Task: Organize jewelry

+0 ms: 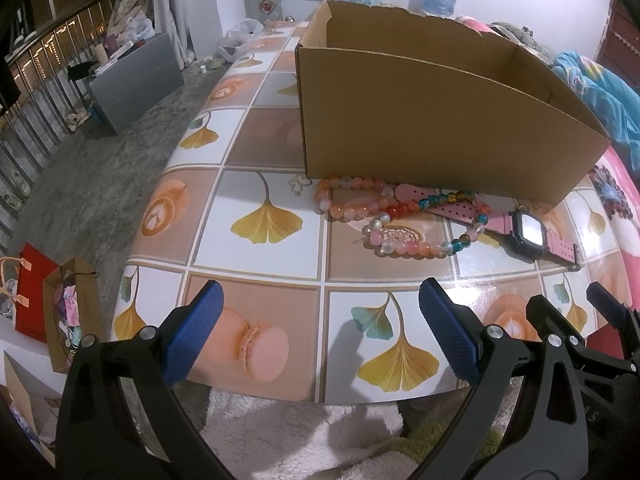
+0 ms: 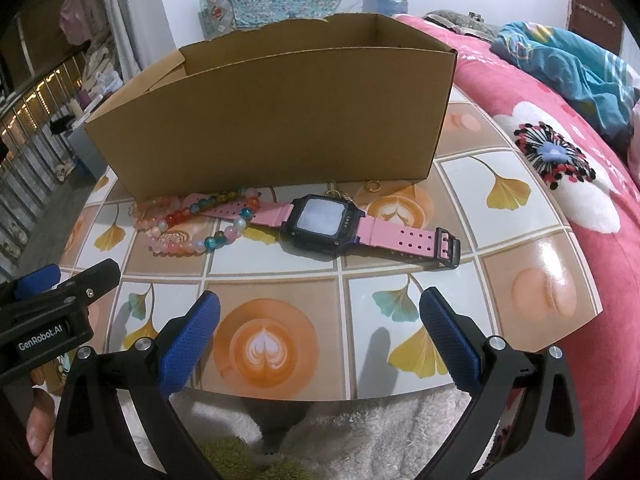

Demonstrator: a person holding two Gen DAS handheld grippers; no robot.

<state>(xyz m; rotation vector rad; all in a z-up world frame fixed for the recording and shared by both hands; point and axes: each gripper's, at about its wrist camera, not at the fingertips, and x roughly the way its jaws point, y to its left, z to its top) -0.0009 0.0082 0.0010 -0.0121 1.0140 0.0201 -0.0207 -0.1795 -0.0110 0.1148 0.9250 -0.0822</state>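
An open cardboard box [image 1: 440,116] [image 2: 280,120] stands on the patterned table. In front of it lie an orange-pink bead bracelet [image 1: 352,200] [image 2: 152,216], a multicoloured bead bracelet [image 1: 436,236] [image 2: 224,228] draped over a pink watch with a black square face [image 1: 528,232] [image 2: 324,220]. A small gold ring [image 2: 375,186] and a bit of gold chain [image 2: 340,194] lie by the box's front wall. My left gripper [image 1: 320,328] is open and empty above the table's near edge. My right gripper [image 2: 320,332] is open and empty, just right of the left one, facing the watch.
The table [image 1: 256,184] [image 2: 520,248] has tiles with leaves and coffee cups. A pink flowered bedspread [image 2: 560,160] with a blue blanket lies to the right. Paper bags [image 1: 52,308] and a grey box [image 1: 136,76] stand on the floor at the left. A white fluffy rug lies below.
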